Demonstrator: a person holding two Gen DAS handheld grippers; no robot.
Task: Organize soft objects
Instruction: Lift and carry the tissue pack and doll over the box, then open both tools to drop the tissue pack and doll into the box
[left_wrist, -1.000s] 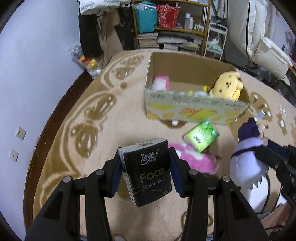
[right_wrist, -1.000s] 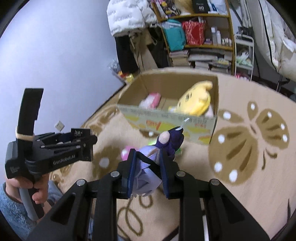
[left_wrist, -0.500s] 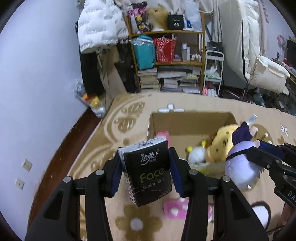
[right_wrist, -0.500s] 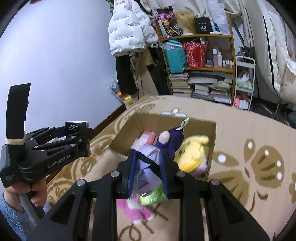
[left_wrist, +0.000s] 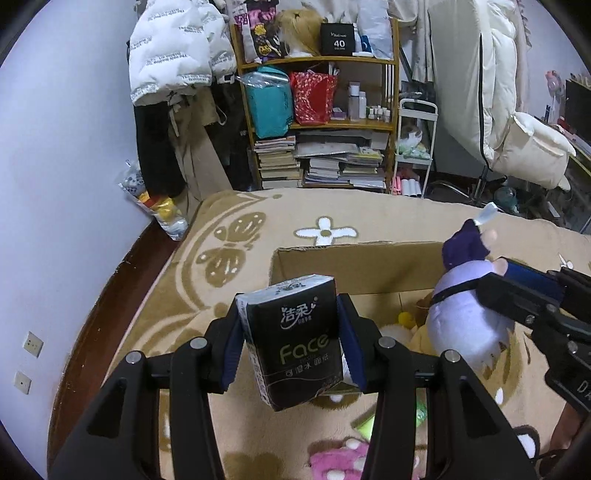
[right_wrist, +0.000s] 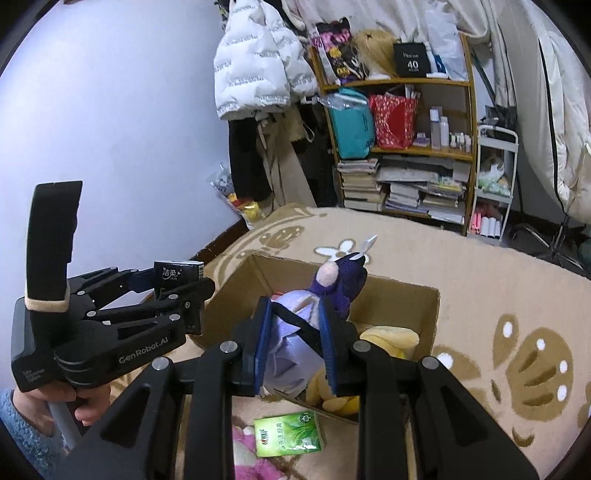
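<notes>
My left gripper (left_wrist: 291, 347) is shut on a black "Face" tissue pack (left_wrist: 295, 339) and holds it above the near edge of an open cardboard box (left_wrist: 354, 266). My right gripper (right_wrist: 295, 343) is shut on a purple plush doll (right_wrist: 306, 317) and holds it over the box (right_wrist: 424, 317). The doll also shows in the left wrist view (left_wrist: 465, 317), and the left gripper with its pack in the right wrist view (right_wrist: 177, 277). A yellow plush (right_wrist: 388, 339) lies inside the box.
A green tissue pack (right_wrist: 288, 434) and a pink plush (left_wrist: 336, 458) lie on the patterned rug in front of the box. A bookshelf (left_wrist: 325, 122) with books and bags, hanging coats and a white chair (left_wrist: 528, 151) stand behind.
Both grippers have risen and moved forward with their loads, from low in front of the box to above its opening. The view has tilted up toward the shelf.
</notes>
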